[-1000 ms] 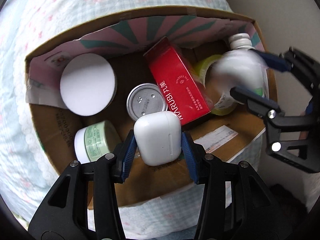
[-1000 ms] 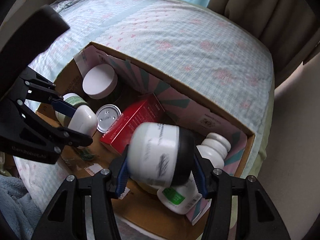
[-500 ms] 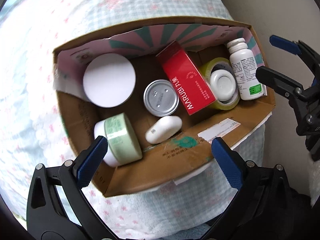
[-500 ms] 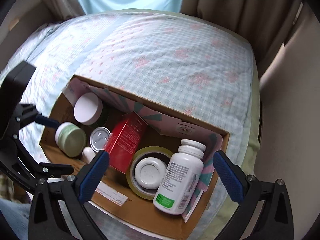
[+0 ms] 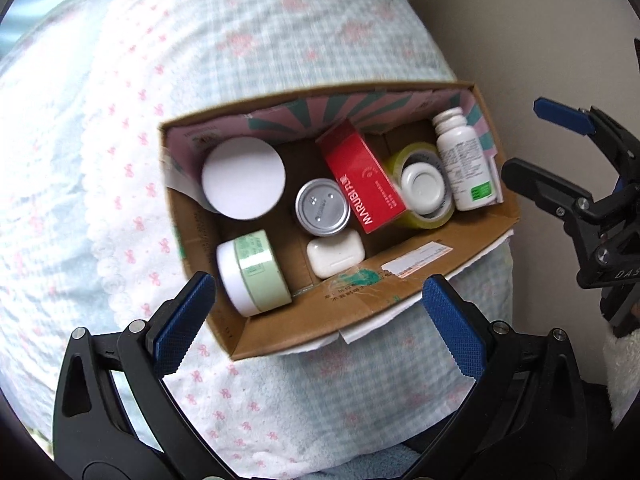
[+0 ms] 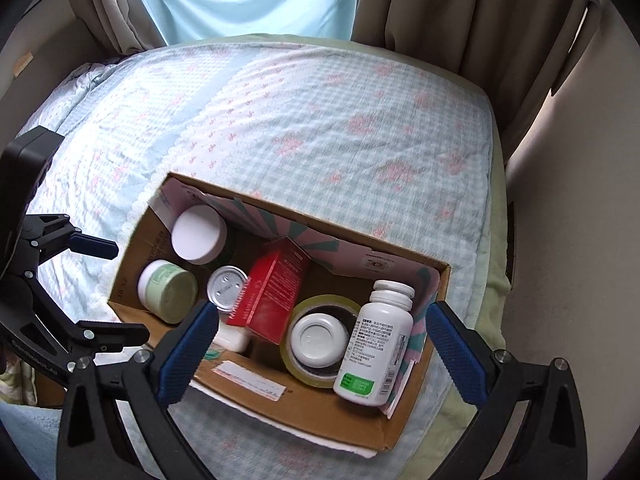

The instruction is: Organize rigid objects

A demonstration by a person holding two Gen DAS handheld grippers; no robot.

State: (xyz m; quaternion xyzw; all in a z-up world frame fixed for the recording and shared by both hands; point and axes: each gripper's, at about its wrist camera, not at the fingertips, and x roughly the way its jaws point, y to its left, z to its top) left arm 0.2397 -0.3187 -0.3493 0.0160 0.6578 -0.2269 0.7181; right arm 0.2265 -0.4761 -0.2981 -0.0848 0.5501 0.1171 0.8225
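A cardboard box sits on the bed. In it lie a white earbud case, a green-and-white jar, a silver can, a red carton, a white-lidded jar, a tape roll with a white jar inside it, and a white pill bottle. My left gripper is open and empty above the box's near edge. My right gripper is open and empty above the box.
The bed has a pale blue checked cover with pink flowers. Curtains hang behind it. A beige wall runs close along the box's right end.
My left gripper let go of the earbud case and my right gripper let go of the white jar, both now in the box. Both grippers opened and rose away.
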